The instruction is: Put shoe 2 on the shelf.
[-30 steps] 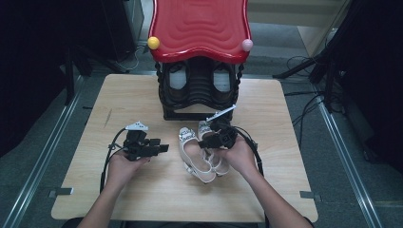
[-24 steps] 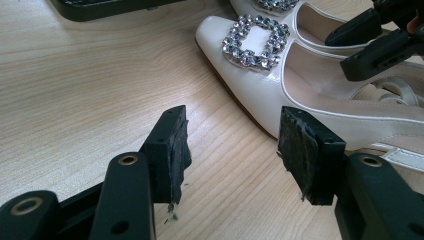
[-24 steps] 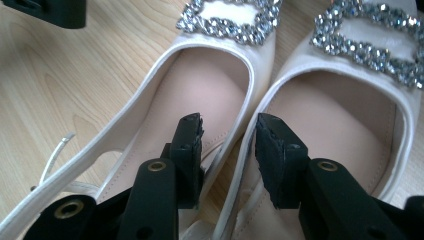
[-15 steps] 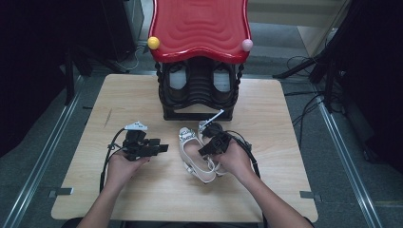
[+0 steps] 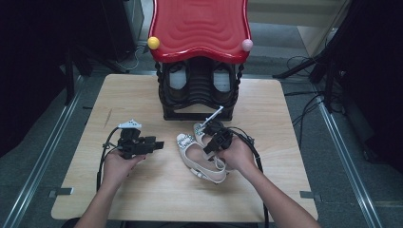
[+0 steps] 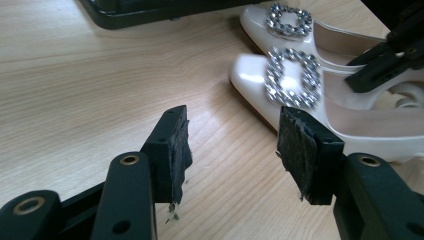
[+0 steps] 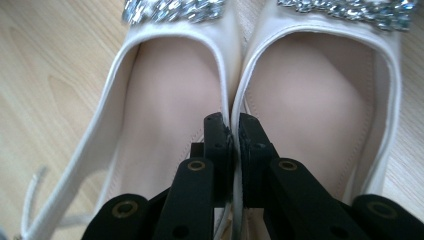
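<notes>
A pair of cream slingback shoes with rhinestone buckles lies side by side at the table's middle, the left shoe point(image 5: 196, 160) point(image 7: 165, 95) beside the right shoe point(image 5: 198, 129) point(image 7: 320, 95). My right gripper point(image 5: 212, 147) point(image 7: 234, 132) points down into them. Its jaws have just been closing and now pinch the two touching inner walls together. My left gripper point(image 5: 159, 144) point(image 6: 232, 147) hovers open to the left, level with the table. It aims at the shoes' toes point(image 6: 287, 80) with nothing between its pads.
A black shoe rack point(image 5: 199, 97) with a red wavy top point(image 5: 199, 23) stands at the table's far middle, just behind the shoes. Bare wood point(image 5: 142, 199) lies left, right and in front. Cables trail from both grippers.
The right gripper's jaws have closed on the shoes' adjoining inner walls, and the hand shifted slightly left. The left gripper has stayed in place, open.
</notes>
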Demonstrator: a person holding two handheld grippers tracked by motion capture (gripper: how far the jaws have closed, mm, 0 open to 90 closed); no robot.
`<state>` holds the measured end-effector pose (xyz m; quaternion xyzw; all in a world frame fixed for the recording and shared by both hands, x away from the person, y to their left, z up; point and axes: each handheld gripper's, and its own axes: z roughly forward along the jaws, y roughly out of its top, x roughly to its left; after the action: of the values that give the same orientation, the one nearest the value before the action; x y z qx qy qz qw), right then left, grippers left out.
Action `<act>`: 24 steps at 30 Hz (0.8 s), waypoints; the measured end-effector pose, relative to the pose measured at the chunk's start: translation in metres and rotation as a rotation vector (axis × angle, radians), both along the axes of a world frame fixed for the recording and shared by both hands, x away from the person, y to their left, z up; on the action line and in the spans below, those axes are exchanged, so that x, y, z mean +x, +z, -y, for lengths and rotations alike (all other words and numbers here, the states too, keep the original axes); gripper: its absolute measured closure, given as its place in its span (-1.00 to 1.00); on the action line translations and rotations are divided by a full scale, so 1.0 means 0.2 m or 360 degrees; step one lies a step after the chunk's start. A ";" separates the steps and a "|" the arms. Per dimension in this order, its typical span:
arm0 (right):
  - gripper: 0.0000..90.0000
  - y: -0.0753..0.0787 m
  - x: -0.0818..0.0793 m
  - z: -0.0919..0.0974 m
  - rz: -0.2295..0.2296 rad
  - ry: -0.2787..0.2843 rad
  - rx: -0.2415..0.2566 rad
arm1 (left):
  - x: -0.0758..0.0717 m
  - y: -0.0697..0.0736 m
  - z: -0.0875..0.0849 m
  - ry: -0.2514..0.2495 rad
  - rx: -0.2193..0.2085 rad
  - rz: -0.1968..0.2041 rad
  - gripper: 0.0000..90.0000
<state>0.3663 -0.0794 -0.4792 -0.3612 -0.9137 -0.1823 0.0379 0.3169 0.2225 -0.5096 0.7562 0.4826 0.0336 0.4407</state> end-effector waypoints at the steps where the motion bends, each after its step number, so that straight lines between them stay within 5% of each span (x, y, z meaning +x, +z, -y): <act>1: 0.92 0.01 0.00 0.01 0.0004 0.0041 0.0002 | 0.00 0.00 -0.01 0.0006 0.0000 0.0007 0.03; 6: 0.92 0.10 -0.01 0.03 0.0043 0.0189 0.0118 | 0.02 0.00 -0.06 0.0037 -0.0038 -0.0023 0.04; 11: 0.92 0.23 0.00 0.02 0.0069 0.0369 0.0127 | 0.02 -0.01 -0.10 0.0086 -0.0030 -0.0026 0.04; 16: 0.92 0.42 0.01 0.00 0.0118 0.0532 0.0180 | 0.03 -0.01 -0.12 0.0109 -0.0046 -0.0048 0.07; 20: 0.92 0.53 0.02 -0.01 0.0168 0.0590 0.0214 | 0.03 -0.01 -0.13 0.0104 -0.0034 -0.0041 0.07; 24: 0.92 0.73 0.02 -0.01 0.0221 0.0647 0.0319 | 0.03 -0.01 -0.14 0.0120 -0.0038 -0.0036 0.07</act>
<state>0.3701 -0.0767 -0.3325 -0.1507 -0.9454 -0.2852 0.0465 0.3230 0.2497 -0.5113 0.7325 0.5161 0.0358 0.4426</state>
